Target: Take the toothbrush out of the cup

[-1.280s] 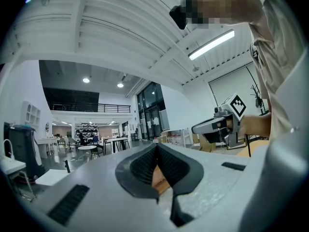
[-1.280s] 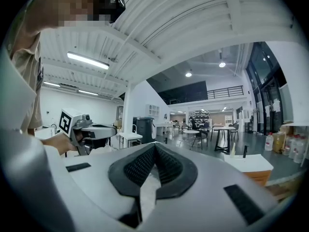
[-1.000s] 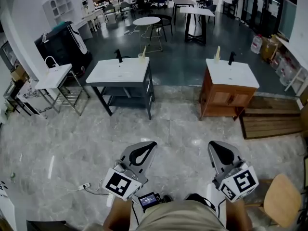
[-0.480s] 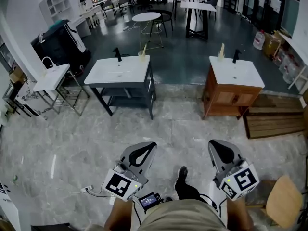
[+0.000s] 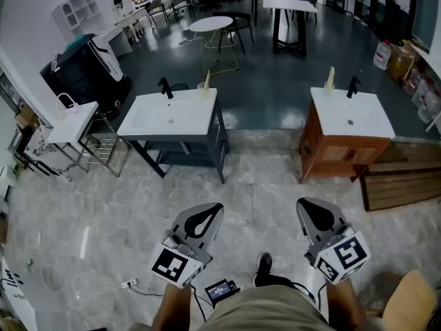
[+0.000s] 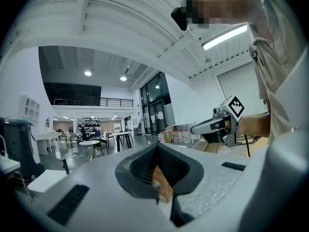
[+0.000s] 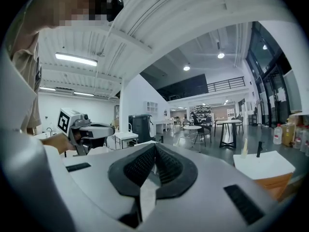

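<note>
Far ahead stand two washstands. The white basin on a dark frame (image 5: 169, 113) carries a pale cup with a toothbrush (image 5: 206, 85) at its back right corner, beside a black tap (image 5: 165, 87). The wooden vanity (image 5: 344, 140) bears a similar cup with a toothbrush (image 5: 329, 81), which also shows small in the right gripper view (image 7: 244, 149). My left gripper (image 5: 207, 211) and right gripper (image 5: 311, 207) are held level in front of me, well short of both stands. Both are shut with nothing between the jaws (image 6: 155, 148) (image 7: 154, 148).
A small white sink on a wire stand (image 5: 72, 123) is at the left, with a black case (image 5: 86, 71) behind it. Wooden pallets (image 5: 403, 181) lie at the right, a wooden stool (image 5: 417, 302) at the lower right. A cable and power strip (image 5: 131, 283) lie on the marble floor.
I have walked forward: both washstands have come closer and lower in the head view. Both grippers stay shut, in the same place in front of my body.
</note>
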### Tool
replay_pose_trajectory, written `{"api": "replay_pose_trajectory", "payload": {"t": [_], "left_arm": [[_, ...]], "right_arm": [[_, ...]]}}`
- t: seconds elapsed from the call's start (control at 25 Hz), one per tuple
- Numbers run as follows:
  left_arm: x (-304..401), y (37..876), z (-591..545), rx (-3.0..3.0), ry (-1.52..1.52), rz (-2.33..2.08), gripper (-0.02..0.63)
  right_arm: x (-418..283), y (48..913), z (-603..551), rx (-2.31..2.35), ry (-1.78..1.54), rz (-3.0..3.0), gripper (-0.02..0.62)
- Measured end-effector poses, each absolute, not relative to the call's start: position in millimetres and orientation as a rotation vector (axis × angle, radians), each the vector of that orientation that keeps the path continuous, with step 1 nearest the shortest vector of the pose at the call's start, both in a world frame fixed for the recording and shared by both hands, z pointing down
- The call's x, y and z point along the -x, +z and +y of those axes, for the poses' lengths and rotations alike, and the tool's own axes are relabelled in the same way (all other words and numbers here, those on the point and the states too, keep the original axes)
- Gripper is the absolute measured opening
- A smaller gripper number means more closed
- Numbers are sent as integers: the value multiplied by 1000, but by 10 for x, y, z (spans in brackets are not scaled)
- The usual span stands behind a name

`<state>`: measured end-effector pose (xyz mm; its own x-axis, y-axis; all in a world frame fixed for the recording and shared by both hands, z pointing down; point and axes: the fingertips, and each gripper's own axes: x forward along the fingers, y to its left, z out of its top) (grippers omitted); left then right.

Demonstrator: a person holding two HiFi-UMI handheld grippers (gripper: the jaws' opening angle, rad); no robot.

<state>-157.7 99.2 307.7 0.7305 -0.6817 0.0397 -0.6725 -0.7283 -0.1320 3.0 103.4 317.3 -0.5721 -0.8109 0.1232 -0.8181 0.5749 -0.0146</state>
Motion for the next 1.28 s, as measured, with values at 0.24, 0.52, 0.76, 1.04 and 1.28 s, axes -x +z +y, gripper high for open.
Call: {"api": "replay_pose_trajectory", "payload": {"t": [0.24, 0.52, 0.76, 1.04, 1.28], "left_arm": [[1584, 3014, 147, 2780, -123, 1183, 6], [1928, 2923, -546, 2706, -152, 1320, 6], [2219, 3127, -1512, 2705, -164, 1330, 6], [2580, 3431, -3138, 2744, -236, 1286, 6], [2845, 3968, -4723, 2737, -385, 1286, 6]], "right_arm": [[9, 3126, 92, -1308, 82, -2736, 5], [222, 3134, -668, -1206, 92, -2781, 5], [406, 3246, -1600, -1238, 76, -2762, 5], [691, 3400, -2764, -1342, 131, -2679, 5], [916, 3684, -3625, -1404, 221, -2603, 5]]}}
